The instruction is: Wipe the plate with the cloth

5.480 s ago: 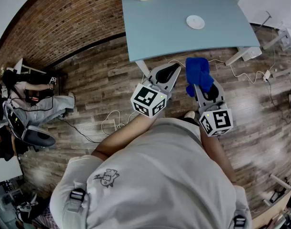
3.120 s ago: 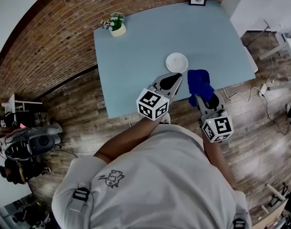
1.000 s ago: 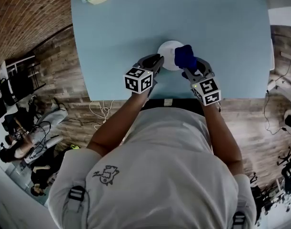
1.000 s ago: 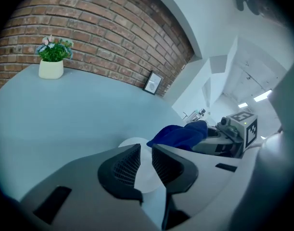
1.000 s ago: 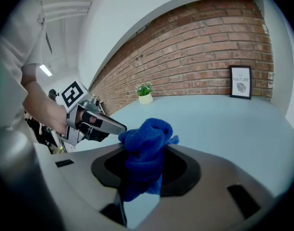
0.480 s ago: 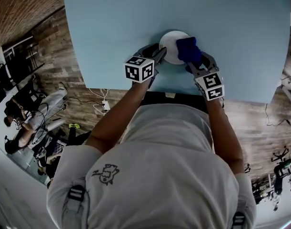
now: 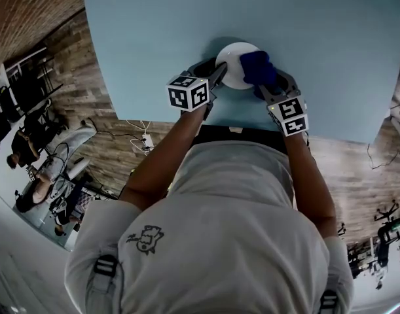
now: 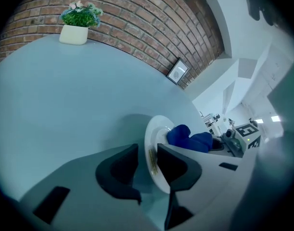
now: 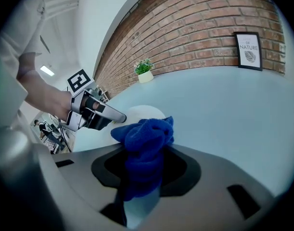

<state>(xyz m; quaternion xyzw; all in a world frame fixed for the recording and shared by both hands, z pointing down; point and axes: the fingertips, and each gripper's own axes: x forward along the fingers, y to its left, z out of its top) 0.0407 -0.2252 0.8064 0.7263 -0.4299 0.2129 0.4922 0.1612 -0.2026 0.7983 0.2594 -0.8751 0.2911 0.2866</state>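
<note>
My left gripper (image 8: 147,148), jaws just opened, straddled the plate (image 8: 155,129) rim at the table's (image 7: 154,38) near edge. My right gripper (image 9: 146,160) clamped the cloth (image 9: 144,136) over the plate's right half.

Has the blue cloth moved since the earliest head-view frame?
Yes. Then it hung over the floor, short of the table; now the blue cloth is over the right side of the plate.
</note>
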